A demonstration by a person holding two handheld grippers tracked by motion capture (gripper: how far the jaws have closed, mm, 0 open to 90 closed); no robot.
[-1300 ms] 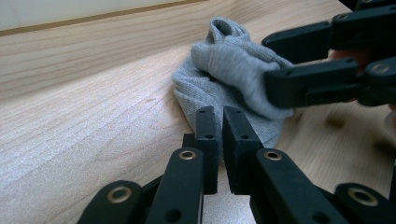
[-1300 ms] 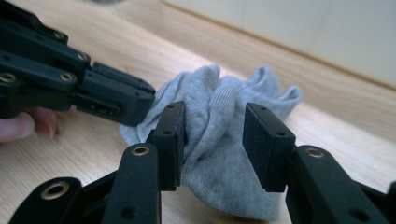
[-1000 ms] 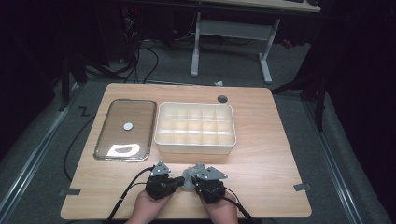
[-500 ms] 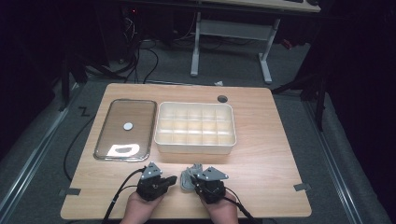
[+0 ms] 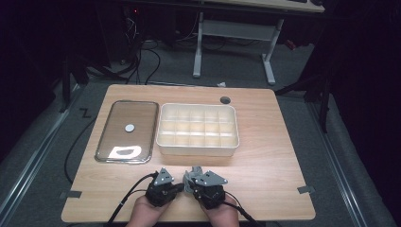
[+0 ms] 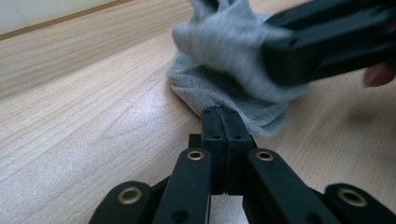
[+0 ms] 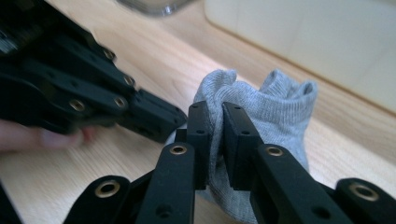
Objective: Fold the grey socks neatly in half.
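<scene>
Since a second ago my left gripper (image 6: 219, 116) has clamped the grey sock (image 7: 280, 107) at lower centre, while my right gripper (image 7: 215, 116), loosening on it, risks dropping its fold.

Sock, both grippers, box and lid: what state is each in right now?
Grey sock: bunched on the table, pinched by both grippers.
Left gripper: shut on the sock's edge.
Right gripper: clamped on a fold of sock; its jaws have just been opening slightly.
Divided box: open, compartments look empty.
Clear lid: off, lying flat left of the box.
</scene>
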